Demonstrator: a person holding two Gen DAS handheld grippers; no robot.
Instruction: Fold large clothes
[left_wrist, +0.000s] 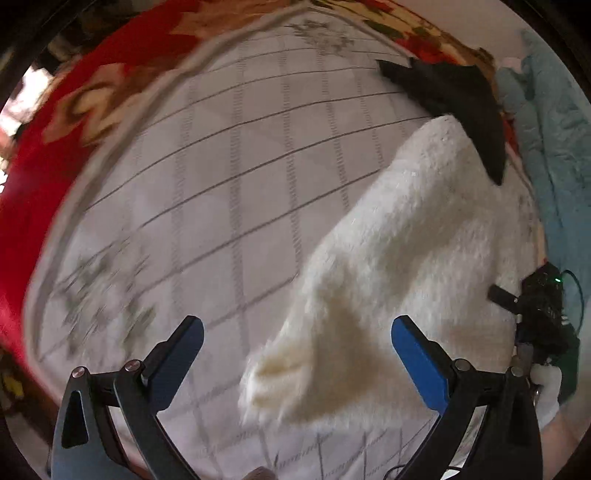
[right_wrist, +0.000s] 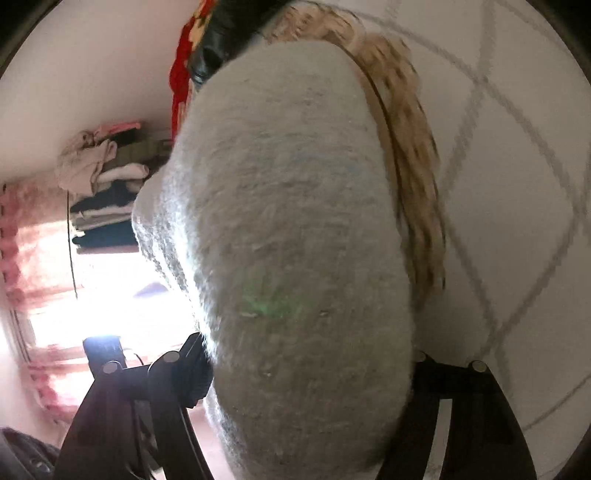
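A fluffy white garment (left_wrist: 399, 251) lies on a white quilted bed cover (left_wrist: 221, 177), running from the front centre to the back right. My left gripper (left_wrist: 295, 354) is open, its blue pads on either side of the garment's near end, above it. My right gripper shows at the far right of the left wrist view (left_wrist: 532, 314), at the garment's right edge. In the right wrist view the garment (right_wrist: 295, 240) fills the frame and hangs over my right gripper (right_wrist: 306, 373), hiding its fingertips and the gap between the jaws.
A black garment (left_wrist: 465, 107) lies at the back right, partly under the white one. A red floral blanket (left_wrist: 55, 129) borders the bed cover on the left and back. A teal blanket (left_wrist: 554, 147) lies at the right. A stack of folded clothes (right_wrist: 107, 206) stands by a bright window.
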